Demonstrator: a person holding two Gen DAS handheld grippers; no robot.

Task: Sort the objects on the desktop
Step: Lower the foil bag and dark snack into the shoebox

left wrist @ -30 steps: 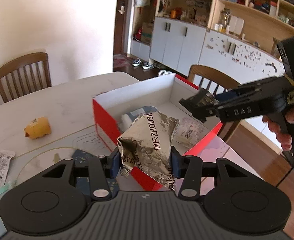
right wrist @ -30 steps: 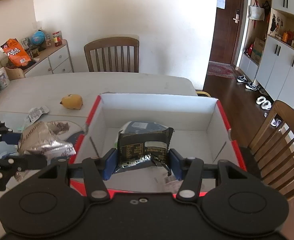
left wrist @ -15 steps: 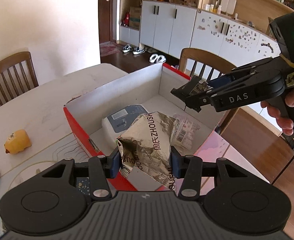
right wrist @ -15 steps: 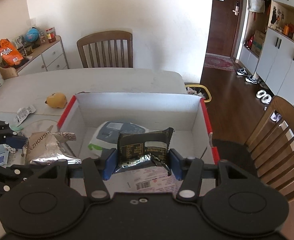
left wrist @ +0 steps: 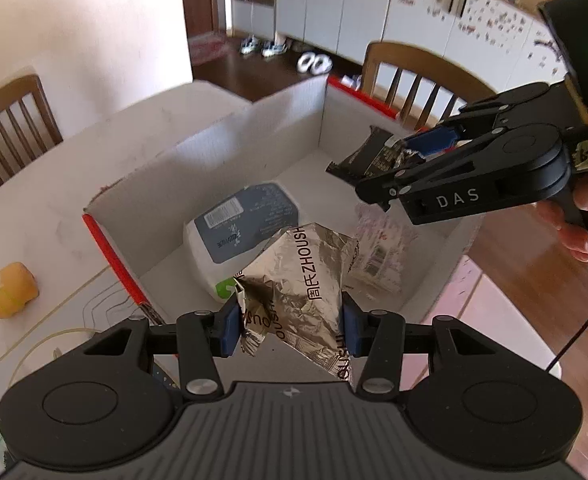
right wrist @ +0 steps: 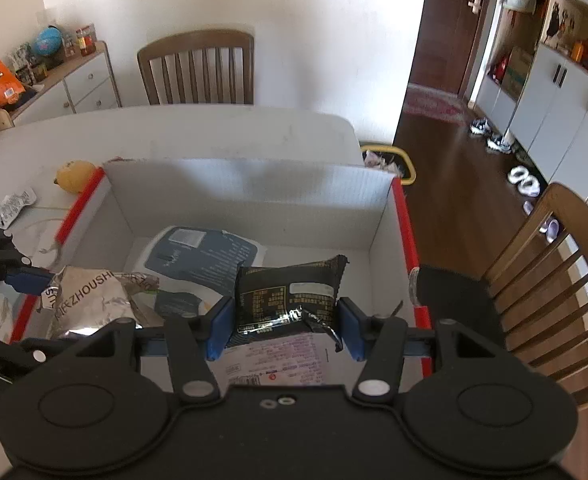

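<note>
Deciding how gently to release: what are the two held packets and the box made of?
Silver snack bag: crinkled metallic foil film, shiny, sharp creases. Black snack packet: glossy plastic or foil film, serrated seal edge. Red-rimmed box: apparently corrugated cardboard, matte white inside, ribbed lines on wall.

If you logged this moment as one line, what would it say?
left gripper: shut on crumpled silver foil packet | right gripper: shut on black snack packet | both over red-edged white box

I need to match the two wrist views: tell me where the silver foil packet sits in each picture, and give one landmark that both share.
Left wrist: silver foil packet low centre, clamped between the left gripper pads, over the box.
Right wrist: same packet lower left, at the box's left wall.
Shared landmark: red-edged white box.
</note>
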